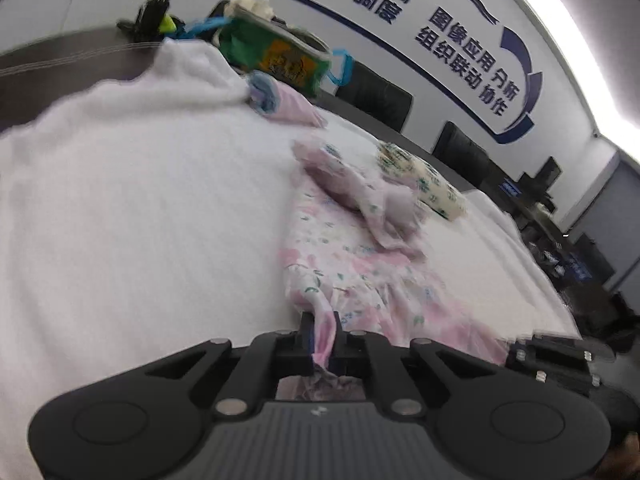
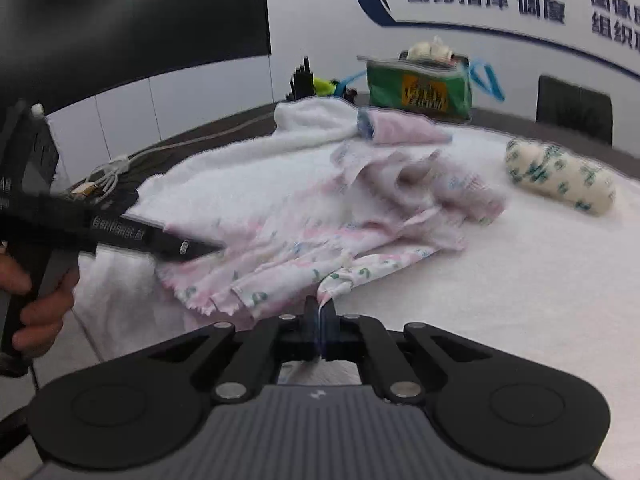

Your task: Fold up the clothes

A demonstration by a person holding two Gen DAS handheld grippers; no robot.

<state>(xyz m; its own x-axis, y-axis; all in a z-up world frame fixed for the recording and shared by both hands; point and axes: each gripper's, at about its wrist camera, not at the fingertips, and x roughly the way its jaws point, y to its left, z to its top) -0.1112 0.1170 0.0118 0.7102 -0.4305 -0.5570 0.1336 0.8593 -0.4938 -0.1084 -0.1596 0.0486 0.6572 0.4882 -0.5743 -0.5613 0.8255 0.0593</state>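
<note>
We had the left gripper [image 1: 320,336] and the right gripper [image 2: 319,322] each clenched on a near edge of the pink garment [image 2: 320,216], spread before the green bag [image 2: 420,88], ready for folding.

Each camera sat just behind its own gripper and looked forward along the two fingers, low over a white towel [image 1: 140,208] that covered the table. The left view looked out past the left gripper [image 1: 320,334], with a pink floral garment [image 1: 340,264] starting right at its fingertips and running ahead and to the right. The right view looked past the right gripper [image 2: 319,316], the same garment [image 2: 304,216] lying ahead and to its left. Both were close, the cloth filling the near field. Both views shared the green bag [image 1: 276,54] [image 2: 420,88] far ahead, a rolled cloth [image 1: 424,184] [image 2: 560,178], and the lettered wall. The left view was tilted, perhaps from motion; its edges were blurred.
</note>
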